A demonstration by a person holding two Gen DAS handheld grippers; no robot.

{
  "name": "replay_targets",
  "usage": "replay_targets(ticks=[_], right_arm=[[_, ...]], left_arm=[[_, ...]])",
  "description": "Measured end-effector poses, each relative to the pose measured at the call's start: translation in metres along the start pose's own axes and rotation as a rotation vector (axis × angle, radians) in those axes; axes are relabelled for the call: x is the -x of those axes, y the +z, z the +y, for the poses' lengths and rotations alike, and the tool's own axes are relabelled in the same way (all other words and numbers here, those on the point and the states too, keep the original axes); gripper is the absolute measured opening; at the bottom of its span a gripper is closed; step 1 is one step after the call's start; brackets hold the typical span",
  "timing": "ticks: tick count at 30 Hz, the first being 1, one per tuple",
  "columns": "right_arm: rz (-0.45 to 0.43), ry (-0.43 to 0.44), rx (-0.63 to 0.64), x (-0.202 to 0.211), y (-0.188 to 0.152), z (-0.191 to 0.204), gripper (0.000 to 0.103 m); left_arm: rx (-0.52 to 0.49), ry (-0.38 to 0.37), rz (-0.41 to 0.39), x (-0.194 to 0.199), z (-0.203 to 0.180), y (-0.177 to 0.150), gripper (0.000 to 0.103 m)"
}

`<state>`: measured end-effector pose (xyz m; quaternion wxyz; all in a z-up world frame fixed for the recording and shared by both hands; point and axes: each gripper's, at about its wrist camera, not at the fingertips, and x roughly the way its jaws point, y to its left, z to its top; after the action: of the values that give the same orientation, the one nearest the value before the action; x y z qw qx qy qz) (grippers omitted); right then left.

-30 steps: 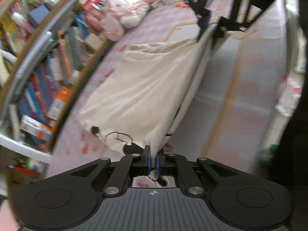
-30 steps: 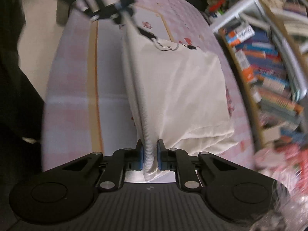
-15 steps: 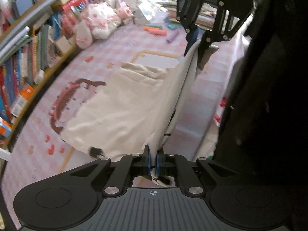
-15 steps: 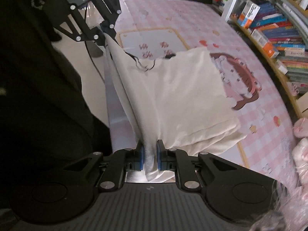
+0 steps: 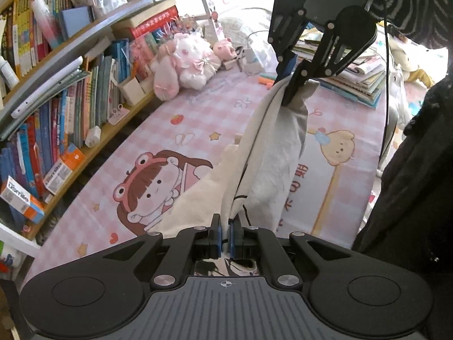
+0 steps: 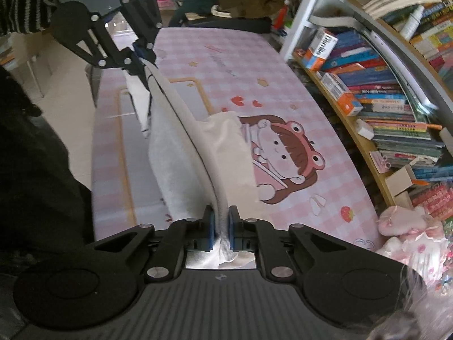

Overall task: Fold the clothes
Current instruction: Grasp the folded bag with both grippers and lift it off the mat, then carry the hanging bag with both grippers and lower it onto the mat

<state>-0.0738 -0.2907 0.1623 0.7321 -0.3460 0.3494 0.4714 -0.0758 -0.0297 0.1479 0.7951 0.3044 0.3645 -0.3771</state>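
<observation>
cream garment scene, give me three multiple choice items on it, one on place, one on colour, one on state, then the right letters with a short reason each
1. Where are the pink plush toys?
A. on the pink checked tablecloth beside the bookshelf
B. on top of the cream garment
C. on the floor

2. What colour are the pads on the left gripper?
A. red
B. blue
C. yellow

3. How is the garment held?
A. lying flat, untouched
B. pinched by the left gripper alone
C. pinched by both the left gripper and the right gripper, stretched between them

Answers:
1 A, they sit at the table's far end against the shelf.
2 B, blue strips line the fingertips.
3 C, each wrist view shows cloth clamped between its own jaws and running up to the other gripper.
</observation>
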Motion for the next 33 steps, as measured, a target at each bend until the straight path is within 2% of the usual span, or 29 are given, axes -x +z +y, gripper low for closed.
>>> replay_targets(ticks=[7,20,22,30,32,33], right_arm=[[0.025,0.009,-0.035,-0.027,0.001,-0.024,0.009],[0.065,0.024,-0.128,-0.084,0.004,-0.073,0.009],[0.072,0.03,-0.141,-0.091,0.004,-0.078,0.009],[0.116,0.065,-0.223,-0.129,-0.003,-0.099,0.009],[0.128,0.072,-0.242,-0.14,-0.006,-0.102,0.009],[0.131,0.075,-0.253,-0.145,-0.007,-0.104,0.009]], left_arm=[[0.026,-0.031,0.018,-0.024,0.027,0.004,0.006],[0.095,-0.033,0.057,-0.084,0.068,-0.006,0.007],[0.098,-0.029,0.064,-0.092,0.072,-0.008,0.012],[0.135,-0.065,0.104,-0.126,0.091,-0.015,0.013],[0.143,-0.072,0.123,-0.136,0.094,-0.016,0.016],[0.15,-0.069,0.139,-0.14,0.097,-0.017,0.022]])
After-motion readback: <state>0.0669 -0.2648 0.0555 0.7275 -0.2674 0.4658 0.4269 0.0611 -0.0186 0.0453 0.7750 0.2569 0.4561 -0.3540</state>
